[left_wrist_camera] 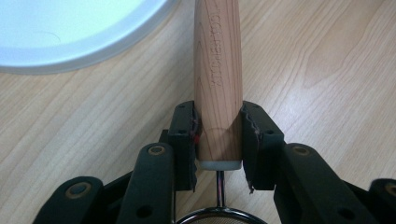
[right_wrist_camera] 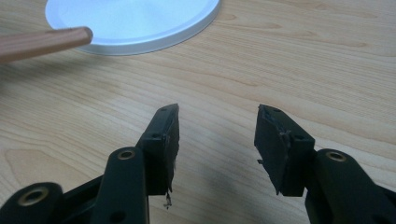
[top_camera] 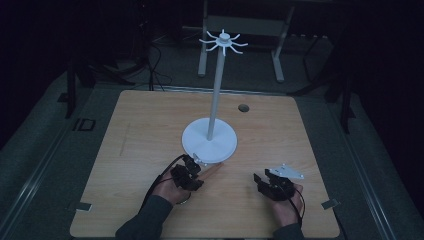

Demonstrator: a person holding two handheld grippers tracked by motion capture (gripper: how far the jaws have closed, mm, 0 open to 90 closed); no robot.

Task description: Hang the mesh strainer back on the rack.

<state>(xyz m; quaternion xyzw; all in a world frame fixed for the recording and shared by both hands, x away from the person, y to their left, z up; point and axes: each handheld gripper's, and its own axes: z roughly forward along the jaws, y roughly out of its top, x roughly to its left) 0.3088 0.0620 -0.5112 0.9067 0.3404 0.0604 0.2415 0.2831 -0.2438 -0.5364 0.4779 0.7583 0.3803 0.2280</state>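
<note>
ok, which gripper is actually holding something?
The left gripper: its jaws are clamped on the wooden handle of a utensil, beside the white stand base. The right gripper is open, nothing between its jaws, over bare table.

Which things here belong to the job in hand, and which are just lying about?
In the job:
- wooden handle with a metal ring at its end, gripped by the left claw
- white stand with hooks on top
- right claw, open, empty

Lying about:
- round hole in the table
- metal frame behind the table
</note>
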